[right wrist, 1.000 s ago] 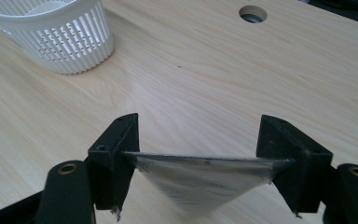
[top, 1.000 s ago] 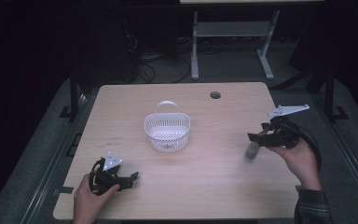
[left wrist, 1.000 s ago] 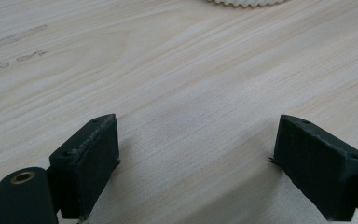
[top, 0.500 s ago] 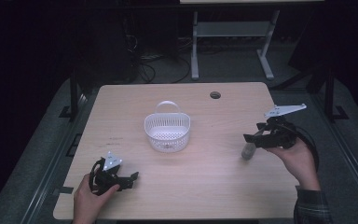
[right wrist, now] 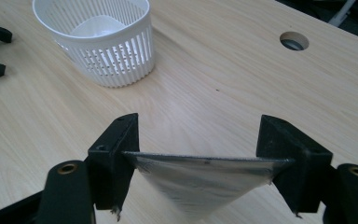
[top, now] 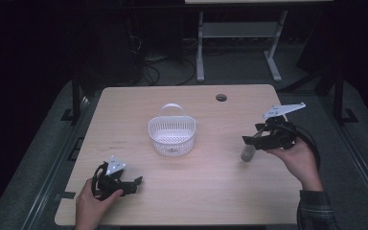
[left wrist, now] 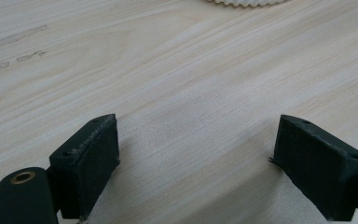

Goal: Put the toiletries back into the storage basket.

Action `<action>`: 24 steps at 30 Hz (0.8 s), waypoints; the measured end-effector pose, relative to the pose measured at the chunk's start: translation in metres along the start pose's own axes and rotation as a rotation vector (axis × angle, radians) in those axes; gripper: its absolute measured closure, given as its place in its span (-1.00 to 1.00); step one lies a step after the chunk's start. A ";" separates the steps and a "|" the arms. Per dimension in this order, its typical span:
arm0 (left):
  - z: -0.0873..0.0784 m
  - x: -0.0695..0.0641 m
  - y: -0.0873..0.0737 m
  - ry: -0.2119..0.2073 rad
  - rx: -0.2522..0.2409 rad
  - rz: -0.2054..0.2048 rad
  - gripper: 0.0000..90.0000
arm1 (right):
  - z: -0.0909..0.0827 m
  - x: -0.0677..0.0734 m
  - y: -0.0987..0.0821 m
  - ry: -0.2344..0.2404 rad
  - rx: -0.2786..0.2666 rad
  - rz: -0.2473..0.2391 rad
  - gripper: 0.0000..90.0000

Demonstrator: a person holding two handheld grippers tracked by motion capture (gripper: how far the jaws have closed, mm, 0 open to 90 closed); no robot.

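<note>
**Jaws clamped on a silvery pouch at the right, spread with nothing between them at the left**

Jaws of the right gripper (top: 250, 142) press on the two side edges of a silvery, translucent pouch (right wrist: 200, 179), which spans flat between the pads and narrows to a point below them. From the high view the pouch hangs under the jaw tips as a small grey shape, held above the table (top: 211, 191), with its shadow on the wood beneath. What the pouch is made of I cannot tell.

At the near left corner the left gripper (top: 135, 183) sits low over the wood, close to the table's front edge; its jaws stand wide apart with bare tabletop between them, as the left gripper view shows.

A white slatted basket (top: 171, 136) with its handle raised stands near the middle of the table, well apart from both grippers. Bare wood lies between it and the pouch, and a wide stretch of bare wood runs along the front between the two hands. In the right gripper view the basket stands ahead and to the left of the jaws.

A round cable hole (top: 221, 97) sits near the far edge, beyond the basket. The right hand (top: 299, 158) is near the table's right edge, its sleeve crossing the front edge.
</note>
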State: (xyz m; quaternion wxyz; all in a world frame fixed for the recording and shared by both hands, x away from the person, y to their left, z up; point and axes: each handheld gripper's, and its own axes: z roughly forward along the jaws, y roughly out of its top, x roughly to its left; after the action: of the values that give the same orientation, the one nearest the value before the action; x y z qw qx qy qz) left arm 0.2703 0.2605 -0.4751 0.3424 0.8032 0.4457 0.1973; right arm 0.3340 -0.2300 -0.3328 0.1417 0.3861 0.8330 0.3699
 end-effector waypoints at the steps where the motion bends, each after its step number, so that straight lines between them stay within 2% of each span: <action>1: 0.000 0.000 0.000 0.000 -0.001 0.000 -0.71 | 0.001 0.000 0.001 0.003 -0.001 -0.004 -0.33; 17: 0.000 0.000 0.000 -0.001 0.001 0.002 -0.71 | 0.010 0.011 0.018 0.023 0.010 -0.052 -0.33; 24: 0.000 0.000 0.000 -0.001 0.001 0.001 -0.71 | 0.016 0.017 0.025 0.052 0.003 -0.069 -0.33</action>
State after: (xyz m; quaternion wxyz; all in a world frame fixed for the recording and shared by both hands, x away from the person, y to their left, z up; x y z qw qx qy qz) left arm 0.2699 0.2604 -0.4750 0.3424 0.8037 0.4450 0.1968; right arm 0.3445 -0.1985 -0.3241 0.1322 0.3479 0.8498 0.3733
